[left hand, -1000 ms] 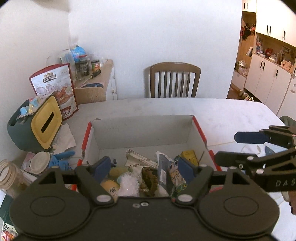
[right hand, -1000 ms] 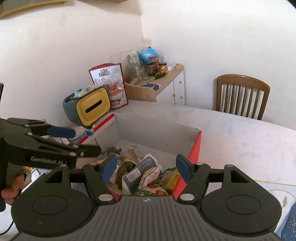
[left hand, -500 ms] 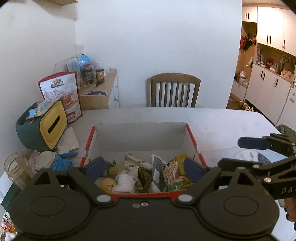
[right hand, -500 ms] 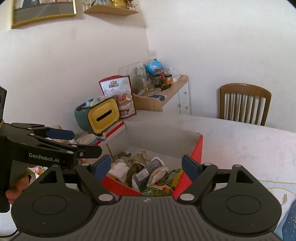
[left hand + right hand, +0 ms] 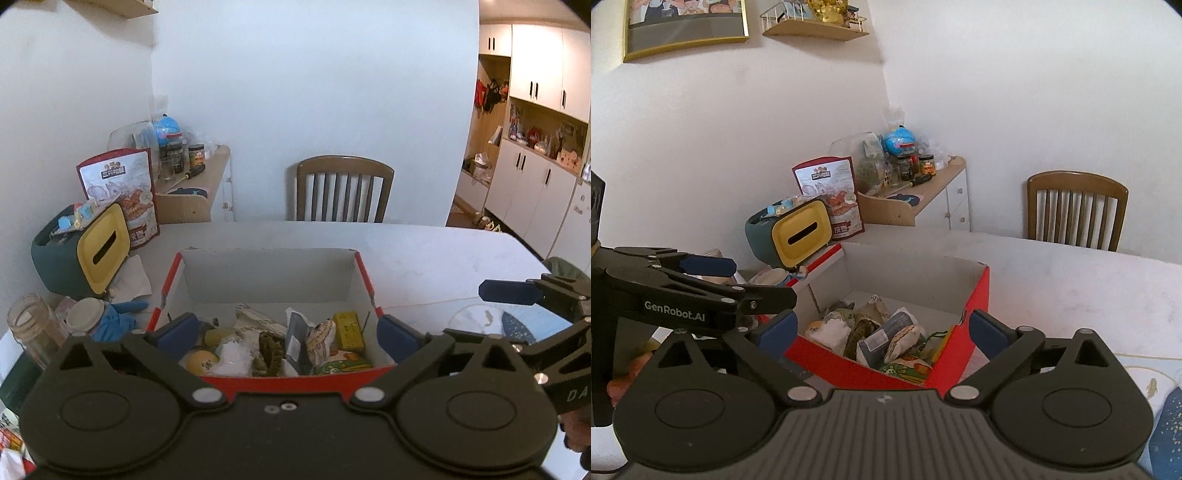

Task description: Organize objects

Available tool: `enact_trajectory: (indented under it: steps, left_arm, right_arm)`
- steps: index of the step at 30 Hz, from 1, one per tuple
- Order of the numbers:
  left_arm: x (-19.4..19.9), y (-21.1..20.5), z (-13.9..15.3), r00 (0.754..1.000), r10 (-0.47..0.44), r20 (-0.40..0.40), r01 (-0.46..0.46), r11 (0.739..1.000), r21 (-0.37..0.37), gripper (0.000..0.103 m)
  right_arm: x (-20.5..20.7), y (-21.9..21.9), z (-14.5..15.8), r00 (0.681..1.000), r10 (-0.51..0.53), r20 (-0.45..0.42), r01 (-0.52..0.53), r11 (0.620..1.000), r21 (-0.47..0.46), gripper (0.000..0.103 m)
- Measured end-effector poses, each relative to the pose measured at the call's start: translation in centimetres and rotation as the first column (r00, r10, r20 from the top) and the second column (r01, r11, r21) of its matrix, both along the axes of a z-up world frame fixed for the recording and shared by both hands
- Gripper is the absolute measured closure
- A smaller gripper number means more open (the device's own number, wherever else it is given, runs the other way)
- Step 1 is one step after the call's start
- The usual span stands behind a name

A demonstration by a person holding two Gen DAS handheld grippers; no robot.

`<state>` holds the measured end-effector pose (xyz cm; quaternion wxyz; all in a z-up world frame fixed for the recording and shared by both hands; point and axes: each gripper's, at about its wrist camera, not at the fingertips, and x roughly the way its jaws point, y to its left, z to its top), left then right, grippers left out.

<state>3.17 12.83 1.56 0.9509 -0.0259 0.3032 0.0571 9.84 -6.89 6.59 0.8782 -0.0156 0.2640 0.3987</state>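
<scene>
Red-and-white cardboard box [image 5: 369, 288]: light, thin-walled; grip rim, not crinkly packets. Left gripper [image 5: 284, 328] & right gripper [image 5: 882, 326] both spread, empty.

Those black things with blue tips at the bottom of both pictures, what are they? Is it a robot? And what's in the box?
No robot here. A person holds a grabber tool in each hand, and each tool carries a camera that looks out along its two fingers. So one picture comes from the left gripper and the other from the right gripper. The blue tips are the finger pads. Each camera also catches the other tool at the edge of its picture.

Both grippers are open and hold nothing. They hang just in front of a red box on a white table. The box holds jumbled small things: snack packets, a yellow carton, something round and yellow.

Left of the box stand a green and yellow tissue holder, a jar and a blue glove. A chair waits behind the table.
</scene>
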Motion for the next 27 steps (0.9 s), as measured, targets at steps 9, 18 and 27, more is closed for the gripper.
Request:
enact_trajectory:
  steps: [9, 18, 27]
  left_arm:
    - [-0.4, -0.3, -0.2, 0.999, 0.045, -0.011, -0.044, 0.999, 0.018, 0.000]
    - [-1.0, -0.5, -0.5, 0.999, 0.051, -0.014, -0.051, 0.999, 0.003, 0.000]
    - [-1.2, -0.5, -0.8, 0.997, 0.077, -0.021, -0.077, 0.997, 0.008, 0.000]
  right_arm:
    - [-0.2, -0.2, -0.2, 1.000, -0.012, -0.003, 0.011, 1.000, -0.002, 0.000]
    - [-0.4, -0.6, -0.6, 1.000, -0.028, -0.014, 0.028, 1.000, 0.000, 0.000]
    - [-0.5, -1.6, -1.2, 0.998, -0.056, -0.040, 0.057, 0.998, 0.000, 0.000]
